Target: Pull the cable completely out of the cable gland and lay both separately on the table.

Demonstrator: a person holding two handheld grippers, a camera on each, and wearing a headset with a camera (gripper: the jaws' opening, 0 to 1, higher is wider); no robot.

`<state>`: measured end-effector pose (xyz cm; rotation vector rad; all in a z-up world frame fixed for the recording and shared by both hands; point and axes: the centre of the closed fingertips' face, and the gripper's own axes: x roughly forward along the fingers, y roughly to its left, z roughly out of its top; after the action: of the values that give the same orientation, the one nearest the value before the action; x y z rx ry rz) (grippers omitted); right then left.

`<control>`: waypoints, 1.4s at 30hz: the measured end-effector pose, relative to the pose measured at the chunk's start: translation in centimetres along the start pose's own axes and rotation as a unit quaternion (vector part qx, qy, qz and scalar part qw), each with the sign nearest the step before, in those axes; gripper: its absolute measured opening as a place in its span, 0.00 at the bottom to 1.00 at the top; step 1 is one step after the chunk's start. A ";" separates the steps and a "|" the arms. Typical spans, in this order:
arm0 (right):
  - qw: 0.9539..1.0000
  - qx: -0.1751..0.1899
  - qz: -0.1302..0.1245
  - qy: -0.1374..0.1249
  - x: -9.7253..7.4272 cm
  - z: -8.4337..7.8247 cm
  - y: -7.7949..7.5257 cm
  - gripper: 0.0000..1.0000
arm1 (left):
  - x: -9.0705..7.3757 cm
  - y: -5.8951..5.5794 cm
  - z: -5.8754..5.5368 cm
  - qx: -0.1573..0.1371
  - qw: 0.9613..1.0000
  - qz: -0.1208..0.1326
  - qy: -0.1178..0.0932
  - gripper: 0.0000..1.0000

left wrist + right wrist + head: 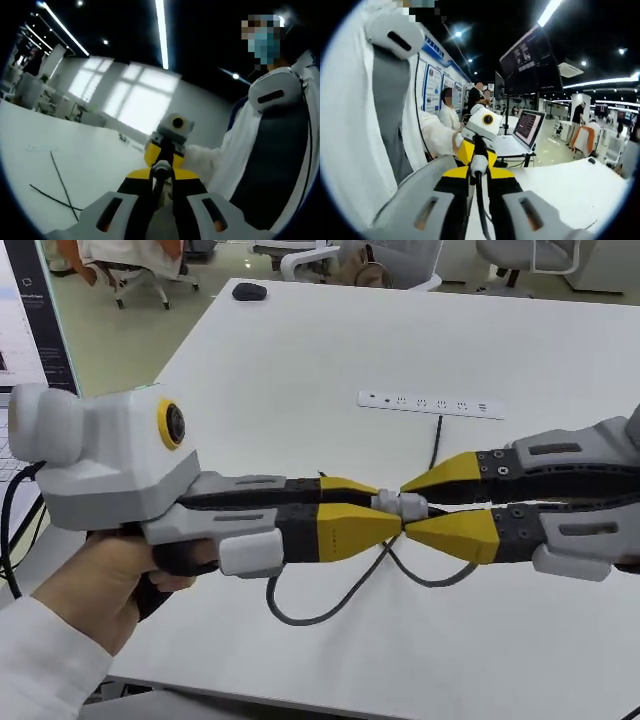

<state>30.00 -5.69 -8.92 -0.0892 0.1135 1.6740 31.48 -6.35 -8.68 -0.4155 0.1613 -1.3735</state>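
Midair, left gripper point(388, 508), right gripper point(407, 507) clamp gland point(479, 165) tip-to-tip.

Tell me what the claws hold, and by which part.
The cable gland, held above the table: left claw on one end, right claw on the other. The cable loops below.

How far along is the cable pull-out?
Done: nothing laid down yet. In hand: left gripper and right gripper meet tip to tip above the table, both shut on the gland. The cable hangs looped from it. To do: pull the cable free, lay both down apart.
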 end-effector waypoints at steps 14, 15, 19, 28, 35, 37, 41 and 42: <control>0.971 0.220 0.021 -0.096 -1.3 0.8 -0.8 0.21 | 0.2 -0.6 0.8 0.133 0.991 0.005 -0.001 0.15; 0.970 0.224 0.022 -0.096 -1.3 0.8 -0.8 0.21 | 0.2 -0.7 0.8 0.136 0.991 0.005 -0.001 0.15; 0.973 0.214 0.024 -0.085 -0.9 0.3 -0.5 0.15 | 0.7 -0.9 0.6 0.150 0.989 0.003 0.005 0.15; 0.964 0.245 0.027 -0.101 -0.8 0.6 -0.5 0.11 | 0.5 -0.7 0.2 0.157 0.988 0.002 0.012 0.15; 0.969 0.232 0.016 -0.087 -0.4 0.1 -0.4 0.11 | 0.2 -0.4 -0.2 0.162 0.986 0.003 0.035 0.15; 0.966 0.242 0.015 -0.087 -0.4 0.0 -0.4 0.11 | 0.1 -0.3 -0.2 0.150 0.988 0.003 0.035 0.15; 0.983 0.173 0.001 -0.063 -0.1 -0.2 -0.3 0.11 | -0.2 0.1 -0.8 0.092 0.994 0.009 0.051 0.15; 0.985 0.158 0.002 -0.062 -0.1 -0.2 -0.3 0.11 | -0.1 0.1 -0.9 0.081 0.995 0.008 0.050 0.15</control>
<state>30.30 -5.73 -9.10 0.2552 0.2833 1.6408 31.20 -6.37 -9.51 -0.2091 0.1346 -1.3809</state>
